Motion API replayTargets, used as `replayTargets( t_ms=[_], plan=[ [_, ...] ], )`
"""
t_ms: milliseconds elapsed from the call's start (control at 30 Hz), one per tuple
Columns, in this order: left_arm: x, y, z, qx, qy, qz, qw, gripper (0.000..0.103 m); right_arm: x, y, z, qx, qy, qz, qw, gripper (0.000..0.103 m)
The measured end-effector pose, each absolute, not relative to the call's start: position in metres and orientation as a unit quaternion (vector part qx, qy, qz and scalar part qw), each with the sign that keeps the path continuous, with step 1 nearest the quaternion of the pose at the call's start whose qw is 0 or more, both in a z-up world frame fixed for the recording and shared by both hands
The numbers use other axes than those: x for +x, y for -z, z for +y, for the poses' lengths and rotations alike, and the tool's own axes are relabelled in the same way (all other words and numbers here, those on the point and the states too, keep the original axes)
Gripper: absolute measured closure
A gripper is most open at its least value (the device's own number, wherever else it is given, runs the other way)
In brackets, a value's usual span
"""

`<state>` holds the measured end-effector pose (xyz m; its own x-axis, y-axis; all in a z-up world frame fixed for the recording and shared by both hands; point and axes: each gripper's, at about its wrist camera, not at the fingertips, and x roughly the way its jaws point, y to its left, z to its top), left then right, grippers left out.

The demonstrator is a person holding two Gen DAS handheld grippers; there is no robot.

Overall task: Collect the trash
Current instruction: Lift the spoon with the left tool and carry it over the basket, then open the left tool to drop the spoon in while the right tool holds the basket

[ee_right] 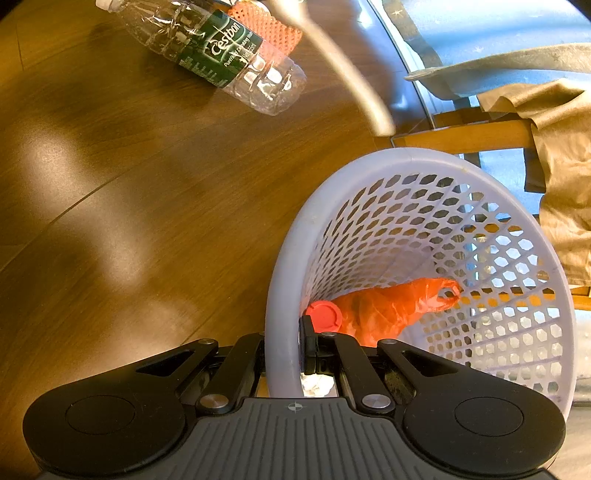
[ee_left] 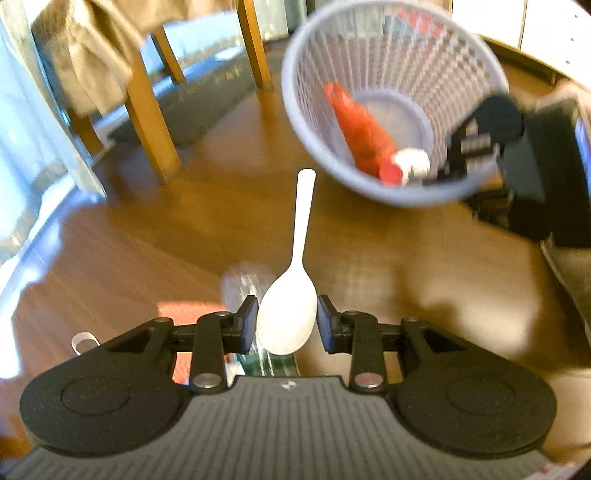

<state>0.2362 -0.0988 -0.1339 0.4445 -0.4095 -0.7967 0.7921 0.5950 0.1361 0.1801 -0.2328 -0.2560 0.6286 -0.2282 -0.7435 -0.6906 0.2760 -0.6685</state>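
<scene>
My left gripper (ee_left: 287, 325) is shut on the bowl of a white plastic spoon (ee_left: 301, 229), whose handle points toward a lavender mesh basket (ee_left: 406, 55). The basket is tilted and lifted, and my right gripper (ee_right: 282, 343) is shut on its near rim (ee_right: 406, 155); in the left wrist view the right gripper (ee_left: 469, 147) shows at the basket's right edge. Inside lie an orange plastic bag (ee_right: 388, 306), a red cap (ee_right: 324, 315) and crumpled white paper (ee_right: 317, 384). A clear bottle (ee_right: 221, 55) with a green label lies on the wooden floor beside an orange mesh (ee_right: 269, 27).
Wooden table legs (ee_left: 147, 110) and a hanging brown cloth (ee_left: 85, 55) stand at the far left, with a grey rug (ee_left: 207, 96) behind. A small white ring (ee_left: 84, 341) lies on the floor at the left. Open floor spreads between bottle and basket.
</scene>
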Motion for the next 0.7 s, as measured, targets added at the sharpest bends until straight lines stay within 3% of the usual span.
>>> replayTargets(
  t_ms=[300, 533, 600, 700],
  plan=[
    [0.243, 0.080, -0.137, 0.224, 0.413, 0.309, 0.827, 0.074, 0.179, 0.256, -0.233, -0.579, -0.167, 0.397, 0.692, 0.103],
    [0.251, 0.085, -0.191, 0.194, 0.481, 0.288, 0.805, 0.074, 0.178, 0.256, -0.232, -0.579, -0.167, 0.397, 0.692, 0.103],
    [0.260, 0.089, -0.200, 0.172, 0.483, 0.288, 0.808, 0.062, 0.178, 0.255, -0.232, -0.578, -0.167, 0.397, 0.693, 0.103],
    [0.264, 0.088, -0.202, 0.169, 0.471, 0.280, 0.819, 0.062, 0.178, 0.255, -0.233, -0.575, -0.167, 0.398, 0.695, 0.103]
  ],
)
